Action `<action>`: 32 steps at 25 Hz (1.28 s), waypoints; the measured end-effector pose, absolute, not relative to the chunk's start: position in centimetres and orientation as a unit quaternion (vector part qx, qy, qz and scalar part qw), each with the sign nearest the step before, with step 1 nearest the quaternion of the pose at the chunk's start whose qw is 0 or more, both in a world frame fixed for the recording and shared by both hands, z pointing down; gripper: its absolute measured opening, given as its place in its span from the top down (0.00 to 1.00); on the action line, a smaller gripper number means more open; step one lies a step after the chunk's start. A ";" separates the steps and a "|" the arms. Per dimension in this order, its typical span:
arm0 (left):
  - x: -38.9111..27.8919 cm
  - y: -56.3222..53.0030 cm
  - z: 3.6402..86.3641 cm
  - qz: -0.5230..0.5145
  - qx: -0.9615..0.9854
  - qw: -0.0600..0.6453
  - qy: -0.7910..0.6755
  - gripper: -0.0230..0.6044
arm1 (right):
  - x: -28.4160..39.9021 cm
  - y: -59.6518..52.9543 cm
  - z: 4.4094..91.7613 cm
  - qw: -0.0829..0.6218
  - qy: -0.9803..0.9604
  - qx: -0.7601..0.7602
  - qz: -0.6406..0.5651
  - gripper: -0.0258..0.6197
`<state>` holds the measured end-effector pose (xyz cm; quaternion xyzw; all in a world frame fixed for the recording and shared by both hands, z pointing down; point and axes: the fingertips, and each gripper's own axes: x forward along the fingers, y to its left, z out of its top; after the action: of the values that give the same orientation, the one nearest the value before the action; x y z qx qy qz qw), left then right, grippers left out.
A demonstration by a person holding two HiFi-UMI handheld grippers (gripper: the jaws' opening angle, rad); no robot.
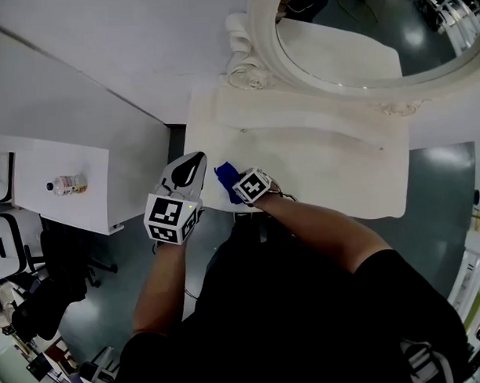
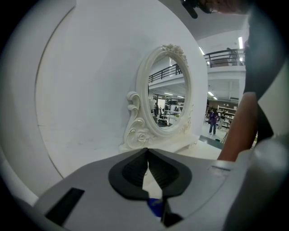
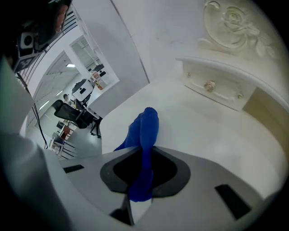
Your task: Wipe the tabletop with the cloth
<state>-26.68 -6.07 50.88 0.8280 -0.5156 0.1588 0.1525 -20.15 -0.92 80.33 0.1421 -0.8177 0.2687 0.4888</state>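
Note:
A blue cloth (image 1: pixel 224 178) lies bunched at the front left of the white tabletop (image 1: pixel 325 164), near its front edge. My right gripper (image 1: pixel 238 190) is shut on it. In the right gripper view, the cloth (image 3: pixel 144 128) runs up between the jaws of the right gripper (image 3: pixel 145 152) and droops onto the tabletop (image 3: pixel 198 135). My left gripper (image 1: pixel 197 158) hovers over the table's front left corner, just left of the cloth. In the left gripper view, the jaws of the left gripper (image 2: pixel 147 151) meet at the tips with nothing between them.
An ornate oval mirror (image 1: pixel 337 42) stands at the back of the table on a low drawer base (image 3: pixel 216 88). A lower white desk (image 1: pixel 35 166) with a small bottle (image 1: pixel 67 184) stands to the left. Office chairs (image 1: pixel 2 242) are beside it.

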 end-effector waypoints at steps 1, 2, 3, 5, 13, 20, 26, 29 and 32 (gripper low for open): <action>-25.8 -6.3 50.8 0.159 0.831 0.151 -0.511 0.94 | -18.9 -1.3 80.4 0.487 -0.816 0.154 0.271 0.89; -25.0 -6.6 50.8 0.160 0.834 0.150 -0.506 0.94 | -17.6 -1.5 80.5 0.485 -0.813 0.164 0.277 0.89; -24.2 -6.8 50.7 0.161 0.837 0.148 -0.501 0.94 | -16.4 -1.6 80.5 0.482 -0.810 0.170 0.286 0.89; -22.4 -7.2 50.6 0.162 0.843 0.145 -0.492 0.94 | -13.9 -2.1 80.5 0.477 -0.807 0.185 0.296 0.89; -14.5 -8.7 50.4 0.166 0.867 0.136 -0.450 0.94 | -2.3 -4.3 80.4 0.459 -0.785 0.262 0.322 0.88; -7.4 -9.6 50.2 0.169 0.883 0.128 -0.418 0.94 | 8.1 -5.1 80.3 0.451 -0.768 0.309 0.334 0.88; -2.7 -9.9 50.2 0.174 0.892 0.123 -0.399 0.94 | 16.9 -5.5 80.3 0.450 -0.755 0.341 0.332 0.88; -1.0 -10.2 50.4 0.178 0.895 0.121 -0.391 0.94 | 21.2 -5.7 80.3 0.443 -0.744 0.365 0.341 0.88; 0.8 -10.5 50.5 0.183 0.898 0.120 -0.383 0.94 | 25.3 -5.7 80.3 0.435 -0.730 0.390 0.354 0.88</action>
<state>0.84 -10.47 50.55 0.8976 -0.3831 0.1825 0.1197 25.32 -5.65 80.31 0.3901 -0.7304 0.3541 0.4347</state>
